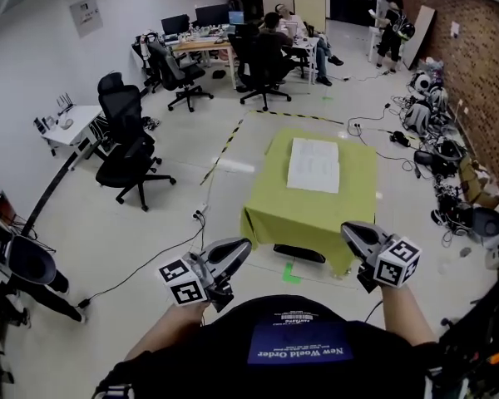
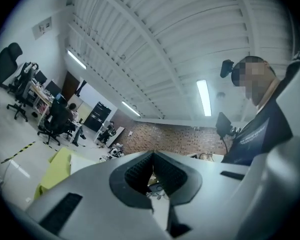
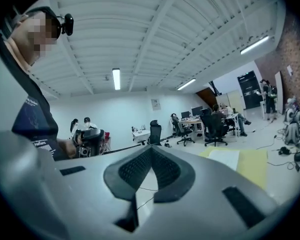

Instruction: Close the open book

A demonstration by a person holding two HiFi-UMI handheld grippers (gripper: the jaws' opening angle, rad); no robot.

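An open book [image 1: 314,165] with white pages lies flat on a small table with a yellow-green cloth [image 1: 353,202] ahead of me. My left gripper [image 1: 243,248] is held close to my chest, well short of the table, jaws shut and empty. On the other side, my right gripper [image 1: 349,232] is also near my body and shut on nothing. In the right gripper view the book [image 3: 225,159] shows as a pale sheet on the yellow cloth [image 3: 255,166]. The left gripper view catches the table [image 2: 57,169] low at the left.
Black office chairs [image 1: 133,152] stand left of the table. Desks with seated people [image 1: 274,36] fill the back of the room. Cables and equipment [image 1: 441,156] clutter the floor along the brick wall at right. A black-yellow tape line [image 1: 224,144] runs across the floor.
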